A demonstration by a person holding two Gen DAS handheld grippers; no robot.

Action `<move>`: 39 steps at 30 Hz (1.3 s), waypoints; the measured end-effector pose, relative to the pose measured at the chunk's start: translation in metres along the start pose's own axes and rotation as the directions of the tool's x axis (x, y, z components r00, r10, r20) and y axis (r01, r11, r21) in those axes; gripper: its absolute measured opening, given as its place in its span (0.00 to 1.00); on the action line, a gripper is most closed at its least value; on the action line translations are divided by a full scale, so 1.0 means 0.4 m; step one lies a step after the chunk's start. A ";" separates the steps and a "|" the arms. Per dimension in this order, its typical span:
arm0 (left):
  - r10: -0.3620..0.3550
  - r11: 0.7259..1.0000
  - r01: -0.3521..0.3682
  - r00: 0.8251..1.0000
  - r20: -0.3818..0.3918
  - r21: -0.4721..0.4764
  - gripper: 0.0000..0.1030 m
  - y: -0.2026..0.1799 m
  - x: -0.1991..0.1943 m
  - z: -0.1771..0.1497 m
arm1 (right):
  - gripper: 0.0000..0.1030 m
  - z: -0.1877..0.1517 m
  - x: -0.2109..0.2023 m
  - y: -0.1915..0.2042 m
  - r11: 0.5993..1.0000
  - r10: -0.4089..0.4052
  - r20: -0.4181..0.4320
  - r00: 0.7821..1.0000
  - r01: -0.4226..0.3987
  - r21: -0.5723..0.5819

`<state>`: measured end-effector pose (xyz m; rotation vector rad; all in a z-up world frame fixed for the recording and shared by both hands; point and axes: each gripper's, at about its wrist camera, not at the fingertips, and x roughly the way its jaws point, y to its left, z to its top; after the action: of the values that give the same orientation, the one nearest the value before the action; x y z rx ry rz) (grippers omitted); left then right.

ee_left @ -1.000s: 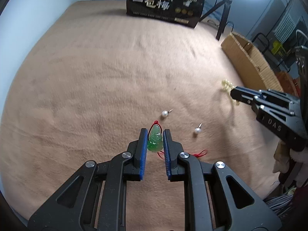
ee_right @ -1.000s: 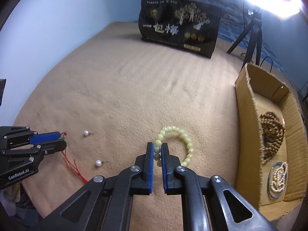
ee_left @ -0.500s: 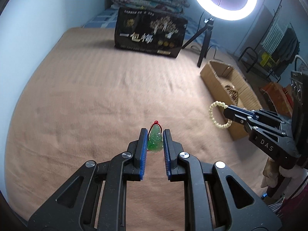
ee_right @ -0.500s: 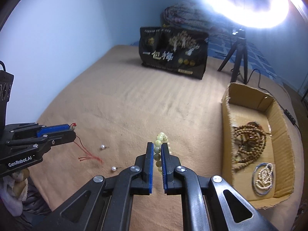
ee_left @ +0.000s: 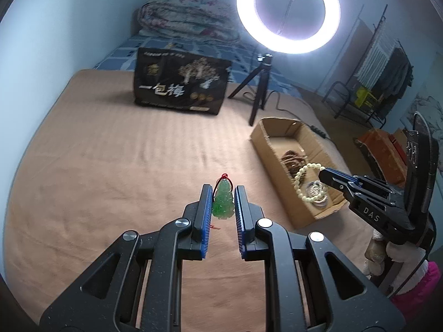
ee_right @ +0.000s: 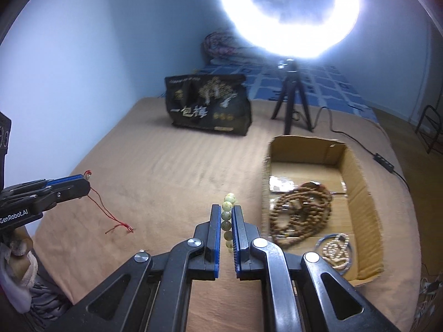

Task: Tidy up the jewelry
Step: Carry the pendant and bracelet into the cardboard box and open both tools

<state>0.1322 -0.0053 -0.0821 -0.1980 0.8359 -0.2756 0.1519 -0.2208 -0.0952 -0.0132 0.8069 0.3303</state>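
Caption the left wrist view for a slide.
Left gripper clamps a green pendant above the tan blanket; right gripper carries a pale bead bracelet toward the cardboard box.

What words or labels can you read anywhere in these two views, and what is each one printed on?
"一包梅": large white characters on the black gift bag standing on the bed.
"DAS": side of the right gripper, seen from the left wrist.
"GenRobot.AI": side of the left gripper, seen from the right wrist.
The line of small print along the bag's top edge and its gold round emblems are too small to read.
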 end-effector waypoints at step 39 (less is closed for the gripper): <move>-0.201 0.978 0.205 0.975 -0.099 0.030 0.14 -0.387 0.258 0.070 | 0.05 -0.032 -0.013 -0.354 0.967 -0.125 -0.049 0.991 0.133 0.217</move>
<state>0.1941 -0.1826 -0.0928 -0.2347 0.9054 -0.4963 0.1811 -0.3585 -0.1165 0.1353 0.8695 0.1163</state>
